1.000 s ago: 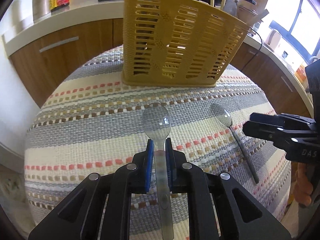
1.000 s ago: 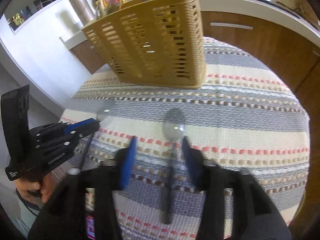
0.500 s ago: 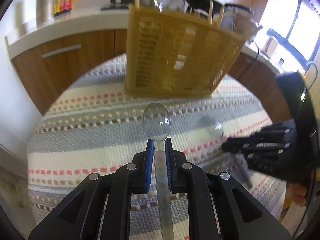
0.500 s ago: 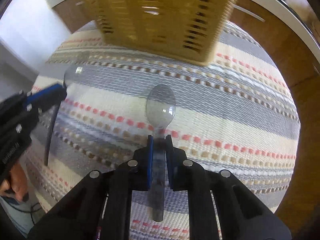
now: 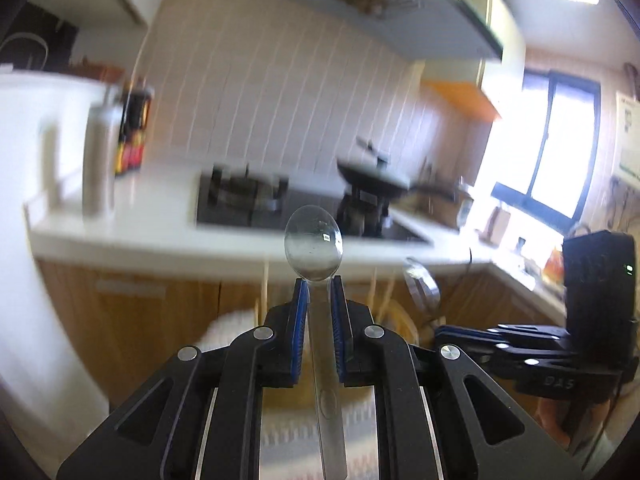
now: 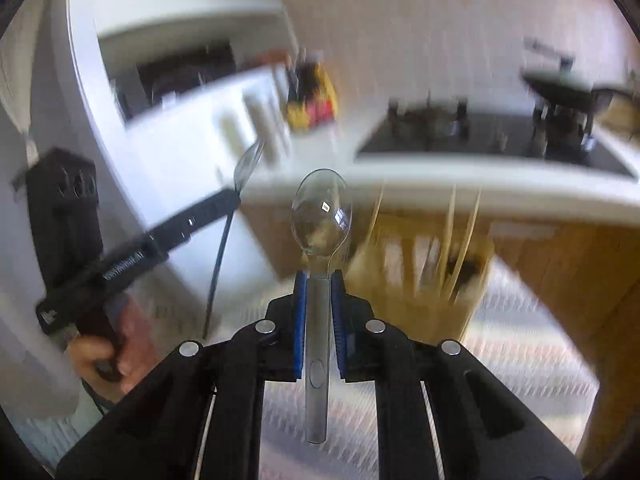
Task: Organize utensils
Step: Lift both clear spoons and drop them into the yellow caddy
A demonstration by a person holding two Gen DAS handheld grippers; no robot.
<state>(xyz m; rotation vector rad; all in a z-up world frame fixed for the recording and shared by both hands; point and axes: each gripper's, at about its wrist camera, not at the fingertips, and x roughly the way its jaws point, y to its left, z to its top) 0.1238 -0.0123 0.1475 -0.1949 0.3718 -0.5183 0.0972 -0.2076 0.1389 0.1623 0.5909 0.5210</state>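
My left gripper (image 5: 319, 286) is shut on a metal spoon (image 5: 313, 244), bowl forward, lifted high and level with the counter. My right gripper (image 6: 319, 280) is shut on a second metal spoon (image 6: 322, 210), also lifted. The yellow slotted utensil basket (image 6: 424, 280) stands on the striped cloth below and ahead of the right gripper, blurred, with chopsticks (image 6: 452, 232) sticking out. In the left wrist view the basket (image 5: 396, 320) shows only partly behind the fingers. The right gripper and its spoon (image 5: 420, 286) show at the right; the left gripper and its spoon (image 6: 248, 166) show at the left of the right wrist view.
A white counter (image 5: 160, 216) with a black hob (image 5: 244, 200) and a pan (image 5: 372, 176) runs behind the table. Bottles (image 5: 134, 132) and a steel flask (image 5: 100, 160) stand on it. Wooden cabinets (image 6: 560, 264) are below. The striped tablecloth (image 6: 500, 380) is underneath.
Both grippers have risen from the tablecloth with their spoons and tilted up toward the counter. The right gripper closed on its spoon earlier in the second. Views are motion-blurred.
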